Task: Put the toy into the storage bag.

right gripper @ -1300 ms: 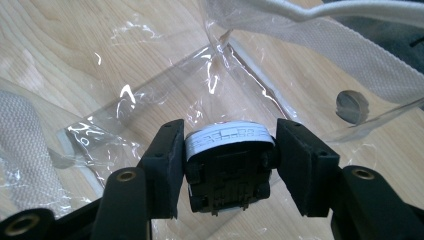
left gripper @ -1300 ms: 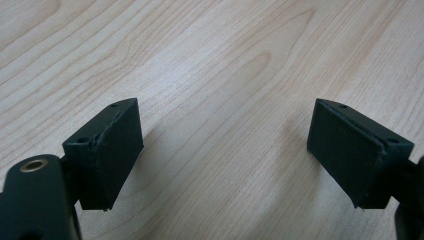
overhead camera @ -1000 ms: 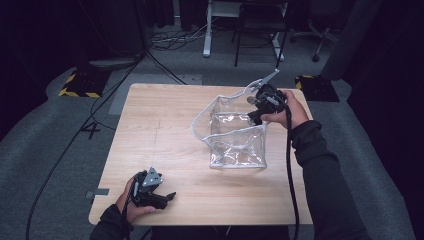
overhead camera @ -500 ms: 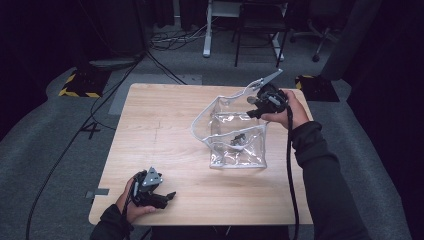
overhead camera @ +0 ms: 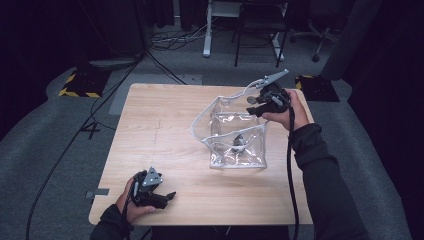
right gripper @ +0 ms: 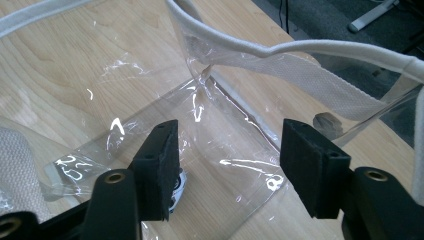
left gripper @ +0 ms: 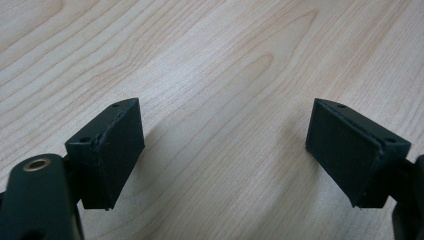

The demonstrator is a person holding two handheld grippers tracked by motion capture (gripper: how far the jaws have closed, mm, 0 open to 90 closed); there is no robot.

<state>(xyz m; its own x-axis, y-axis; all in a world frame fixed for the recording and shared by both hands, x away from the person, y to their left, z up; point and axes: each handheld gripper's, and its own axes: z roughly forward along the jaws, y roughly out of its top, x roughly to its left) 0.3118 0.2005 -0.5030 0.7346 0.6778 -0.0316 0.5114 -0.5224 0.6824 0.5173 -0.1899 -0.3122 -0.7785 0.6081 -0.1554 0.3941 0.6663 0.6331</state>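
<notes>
A wooden table point(overhead camera: 165, 125) carries a clear bag point(overhead camera: 237, 140). Above its mouth the right gripper point(right gripper: 227, 165) has just been opening, its jaws apart with nothing between them. The left gripper point(left gripper: 222, 150) rests wide, holding nothing.

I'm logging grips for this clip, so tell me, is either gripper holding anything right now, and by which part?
Nothing is held. The right gripper has just been opening above the clear bag, jaws apart and empty; the left gripper is open over the table.

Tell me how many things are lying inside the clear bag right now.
1: a small dark and silver object lies on the bottom of the clear bag, below the right gripper, whose jaws have just been opening with nothing between them.
</notes>
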